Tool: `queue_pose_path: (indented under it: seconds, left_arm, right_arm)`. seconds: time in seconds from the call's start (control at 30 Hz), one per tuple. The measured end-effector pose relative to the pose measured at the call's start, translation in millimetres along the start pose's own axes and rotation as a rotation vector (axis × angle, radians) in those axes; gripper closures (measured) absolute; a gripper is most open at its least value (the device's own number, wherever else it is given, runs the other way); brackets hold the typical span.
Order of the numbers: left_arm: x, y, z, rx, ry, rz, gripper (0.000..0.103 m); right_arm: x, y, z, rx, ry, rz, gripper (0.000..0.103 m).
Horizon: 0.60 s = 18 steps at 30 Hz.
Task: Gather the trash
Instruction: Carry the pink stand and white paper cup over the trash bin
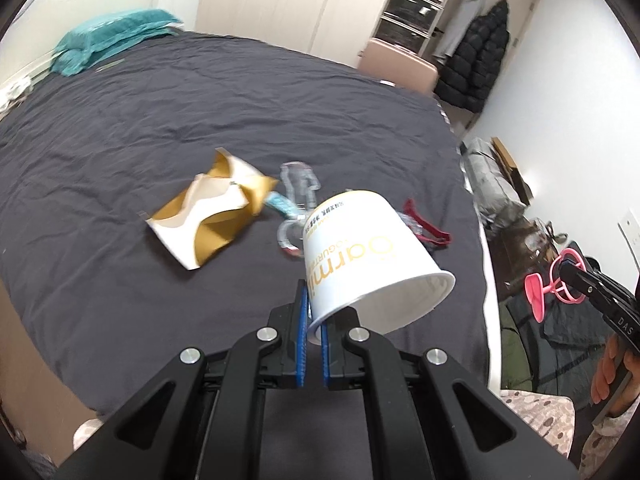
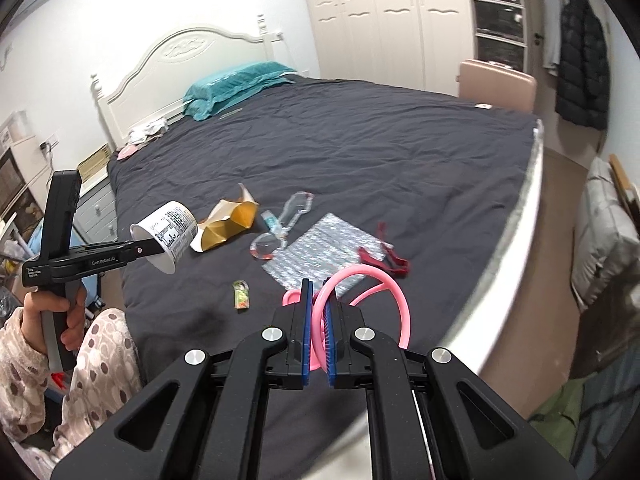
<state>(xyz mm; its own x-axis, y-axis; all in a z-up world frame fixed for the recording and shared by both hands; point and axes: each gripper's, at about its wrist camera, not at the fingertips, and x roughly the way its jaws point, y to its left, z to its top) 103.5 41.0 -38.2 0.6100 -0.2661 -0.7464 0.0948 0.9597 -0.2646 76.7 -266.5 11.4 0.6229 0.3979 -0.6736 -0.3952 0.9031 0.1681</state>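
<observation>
Blue-ribbed claw [image 1: 314, 312], smooth tapered paper cup [image 1: 360, 256]

A wide bed [image 2: 360, 152] under a dark grey cover is filling a white-walled bedroom, a teal pillow [image 2: 236, 84] lying by its carved white headboard [image 2: 176, 60]; cream wardrobe doors [image 2: 392, 16] are lining the far wall, a black padded coat [image 2: 580, 68] hanging at far right

On the bed [image 2: 360, 152] before me the torn box [image 2: 224, 224] lies left of the bottle [image 2: 286, 220], the foil bag [image 2: 320, 252] right of it, a small wrapper [image 2: 241, 295] nearest me
</observation>
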Motion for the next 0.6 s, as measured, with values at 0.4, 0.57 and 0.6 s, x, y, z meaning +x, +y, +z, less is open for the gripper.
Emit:
queue_pose_path:
  seconds: [0.4, 0.57, 0.6]
  left_arm:
    - [28, -112, 1, 0.182, 0.043, -0.115, 0.098]
    - [40, -161, -6, 0.258, 0.075, -0.156, 0.098]
    - [44, -172, -9, 0.275, 0.086, -0.161, 0.098]
  right_arm:
    - [-61, -76, -45, 0.101, -0.018, -0.097, 0.098]
    - [-82, -106, -66, 0.148, -0.019, -0.127, 0.098]
    - [-88, -113, -71, 0.155, -0.017, -0.14, 0.098]
